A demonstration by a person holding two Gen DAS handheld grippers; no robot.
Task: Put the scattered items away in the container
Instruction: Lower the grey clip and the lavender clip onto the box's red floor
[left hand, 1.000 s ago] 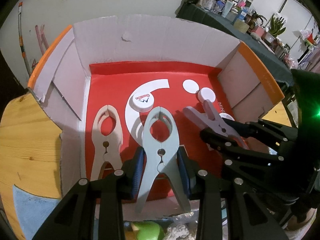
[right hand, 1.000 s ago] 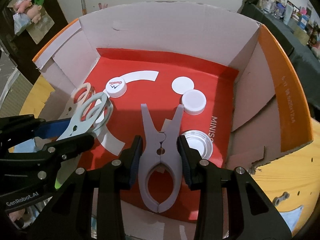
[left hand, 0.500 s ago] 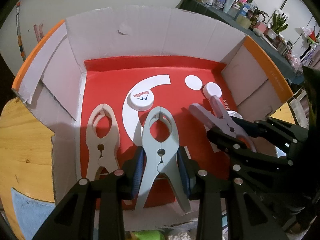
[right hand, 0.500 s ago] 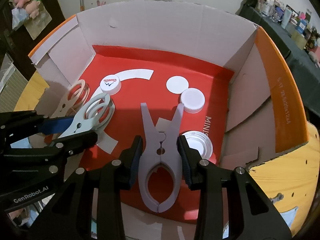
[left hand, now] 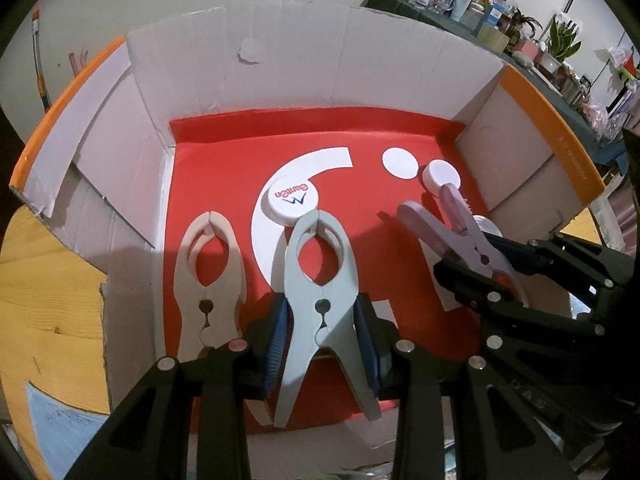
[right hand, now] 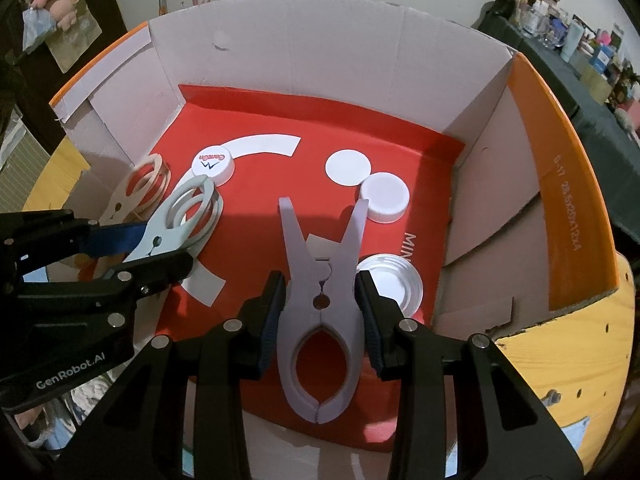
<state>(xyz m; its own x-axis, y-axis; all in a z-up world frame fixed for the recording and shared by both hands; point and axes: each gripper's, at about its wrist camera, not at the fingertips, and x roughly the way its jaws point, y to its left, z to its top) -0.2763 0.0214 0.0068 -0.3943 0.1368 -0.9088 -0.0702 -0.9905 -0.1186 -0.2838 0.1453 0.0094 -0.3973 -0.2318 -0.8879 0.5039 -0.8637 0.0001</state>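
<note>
My left gripper (left hand: 322, 316) is shut on a pale blue-grey clip (left hand: 320, 280), held over the red floor of the open cardboard box (left hand: 340, 64). My right gripper (right hand: 322, 300) is shut on a lilac clip (right hand: 320, 320), held over the box with its handles pointing away. Each gripper shows in the other view: the right one (left hand: 480, 264) with the lilac clip (left hand: 452, 228), the left one (right hand: 152, 244) with the blue-grey clip (right hand: 180, 220). A beige clip (left hand: 210, 276) lies on the box floor at the left.
In the box lie a white printed cap (left hand: 291, 200), a plain white cap (right hand: 384, 198), a white disc (right hand: 347, 167) and a metal lid (right hand: 394, 286). The box stands on a wooden table (left hand: 44, 300). A blue cloth (left hand: 60, 432) lies at the near left. A cluttered shelf (left hand: 500, 20) is far right.
Both grippers have moved a little further forward and lower over the box, each still holding its clip. The things lying in the box have not moved.
</note>
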